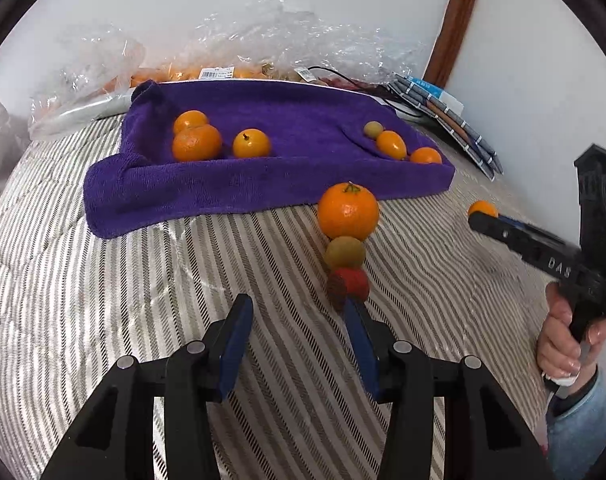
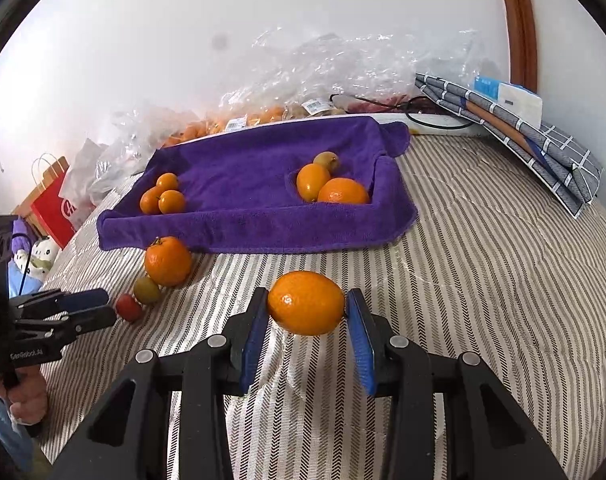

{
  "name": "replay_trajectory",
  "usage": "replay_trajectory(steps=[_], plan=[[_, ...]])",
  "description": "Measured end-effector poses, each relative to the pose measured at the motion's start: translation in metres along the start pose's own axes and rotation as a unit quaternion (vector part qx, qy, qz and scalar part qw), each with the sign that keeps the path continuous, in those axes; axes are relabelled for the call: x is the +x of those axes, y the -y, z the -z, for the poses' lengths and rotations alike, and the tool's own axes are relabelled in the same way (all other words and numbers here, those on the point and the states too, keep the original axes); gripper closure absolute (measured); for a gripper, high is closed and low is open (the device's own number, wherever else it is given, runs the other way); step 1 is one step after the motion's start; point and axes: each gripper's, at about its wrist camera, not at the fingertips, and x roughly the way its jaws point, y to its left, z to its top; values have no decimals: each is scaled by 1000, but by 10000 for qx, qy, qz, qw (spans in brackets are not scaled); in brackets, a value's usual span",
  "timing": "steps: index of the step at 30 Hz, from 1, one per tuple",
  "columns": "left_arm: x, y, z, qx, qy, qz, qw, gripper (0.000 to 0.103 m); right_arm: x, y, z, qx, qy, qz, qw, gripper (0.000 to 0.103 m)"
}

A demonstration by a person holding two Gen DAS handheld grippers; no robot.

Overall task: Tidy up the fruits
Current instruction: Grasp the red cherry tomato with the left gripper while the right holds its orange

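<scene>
A purple towel [image 1: 263, 184] [image 2: 255, 224] lies on the striped bed with oranges in two groups: three at its left [image 1: 195, 142] [image 2: 161, 199], and two oranges with a small green fruit at its right [image 1: 391, 144] [image 2: 331, 188]. In front of it a large orange [image 1: 348, 211] [image 2: 167, 261], a green fruit [image 1: 345, 252] [image 2: 147, 290] and a red fruit [image 1: 351, 283] [image 2: 128, 307] lie in a row. My left gripper [image 1: 299, 304] [image 2: 109, 307] is open, with the red fruit at its right fingertip. My right gripper [image 2: 306, 304] [image 1: 477, 218] is shut on an oval orange [image 2: 306, 303] [image 1: 482, 208].
Clear plastic bags of fruit [image 1: 223, 60] [image 2: 303, 88] lie behind the towel by the wall. Folded grey checked cloth [image 1: 447, 124] [image 2: 511, 136] lies at the right. A red paper bag [image 2: 57, 204] and a soft toy [image 2: 35, 256] stand beyond the bed's left edge.
</scene>
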Motion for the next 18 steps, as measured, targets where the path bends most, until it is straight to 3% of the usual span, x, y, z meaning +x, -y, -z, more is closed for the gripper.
replay_trajectory(steps=[12,18], plan=[[4,30,0,268,6,-68,9996,58,2,0,0,89,0,-84,9999,64],[18,30,-8,25,-31,-43,10000,58,0,6,0,221,54,-115,9997,64]])
